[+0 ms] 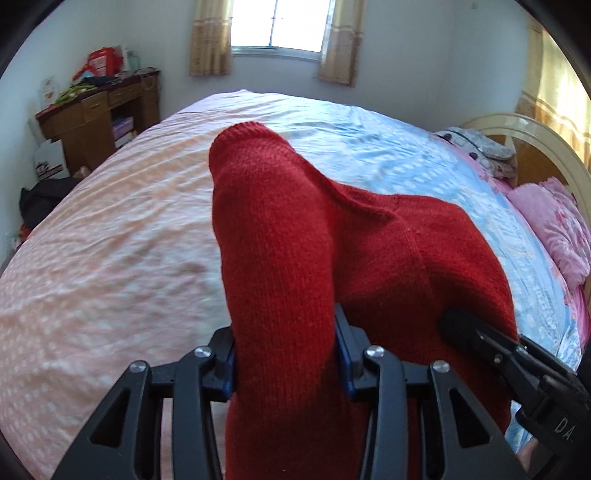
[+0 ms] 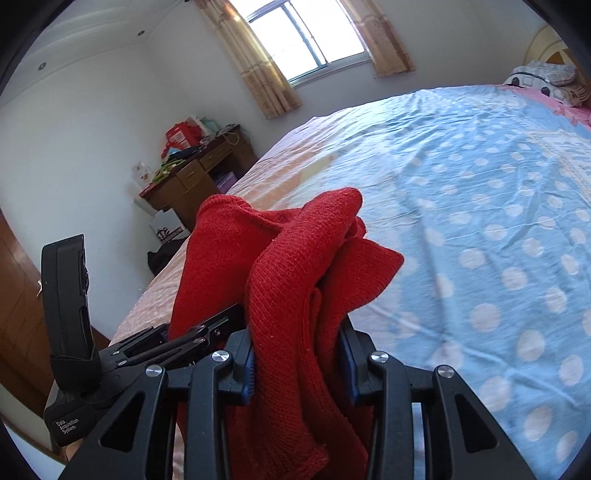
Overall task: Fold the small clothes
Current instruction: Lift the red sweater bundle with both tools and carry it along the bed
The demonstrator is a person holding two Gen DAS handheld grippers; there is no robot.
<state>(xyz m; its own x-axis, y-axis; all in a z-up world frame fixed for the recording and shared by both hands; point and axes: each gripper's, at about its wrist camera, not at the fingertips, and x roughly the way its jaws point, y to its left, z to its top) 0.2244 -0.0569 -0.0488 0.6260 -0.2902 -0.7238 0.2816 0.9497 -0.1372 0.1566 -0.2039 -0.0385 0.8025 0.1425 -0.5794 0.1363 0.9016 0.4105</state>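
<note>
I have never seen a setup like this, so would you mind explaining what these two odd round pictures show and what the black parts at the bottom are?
There is no robot here: a person carries a hand-held two-finger gripper in each hand, each with a fisheye camera looking along its fingers. One picture is from the left gripper, the other from the right gripper; the black parts are their fingers. Both are clamped on the same red knitted garment, lifted above a bed covered in pink and blue dotted sheets. In the left view the right gripper shows at the lower right edge. Behind are a window, curtains and a cluttered wooden desk.
</note>
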